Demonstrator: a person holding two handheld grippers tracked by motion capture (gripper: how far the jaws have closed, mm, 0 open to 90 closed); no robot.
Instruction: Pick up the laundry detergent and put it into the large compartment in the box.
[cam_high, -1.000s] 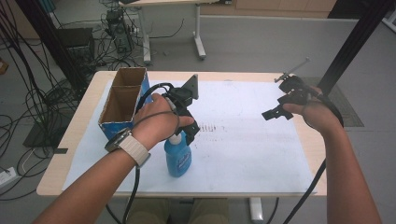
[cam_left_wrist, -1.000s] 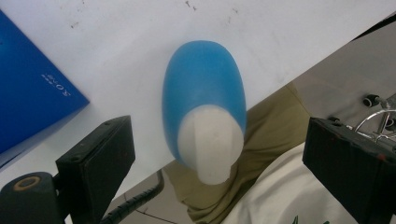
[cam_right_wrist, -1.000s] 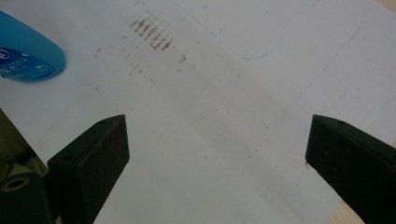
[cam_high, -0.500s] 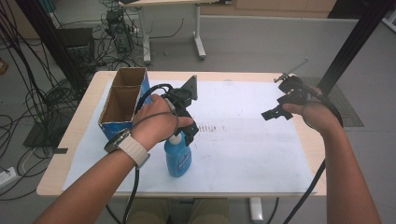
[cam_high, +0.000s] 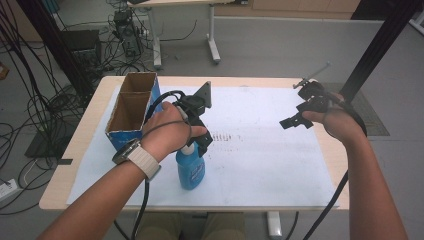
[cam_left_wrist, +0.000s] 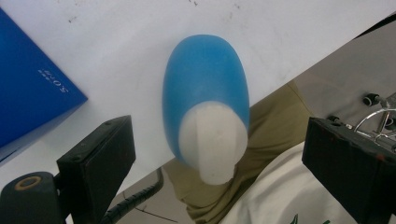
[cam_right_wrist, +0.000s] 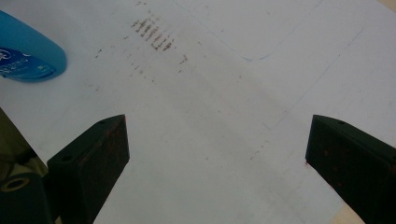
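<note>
1. Blue spray bottle (cam_high: 190, 170) stands upright on white paper (cam_high: 260, 165), near table's front edge.
2. Left gripper (cam_left_wrist: 217, 154) hovers above bottle's white cap (cam_left_wrist: 214, 142), jaws wide, not touching.
3. Blue cardboard box (cam_high: 131, 112) just left.
4. Right gripper (cam_right_wrist: 217, 154) well apart, jaws spread, empty.

Blue spray bottle (cam_high: 190, 170) stands upright on the white paper sheet (cam_high: 260, 165) near the table's (cam_high: 75, 170) front edge, with the left gripper (cam_high: 199, 131) directly over its white top, held by the left hand (cam_high: 167, 131), which wears a pale watch (cam_high: 137, 157); whether the jaws touch the bottle cannot be told from here. Open cardboard box (cam_high: 131, 107) with blue sides sits just left of that hand, two compartments, both showing bare card inside. Right gripper (cam_high: 296, 120) hangs above the sheet's right part, well apart from the bottle, black jaws pointing left, cable trailing down past the forearm
</note>
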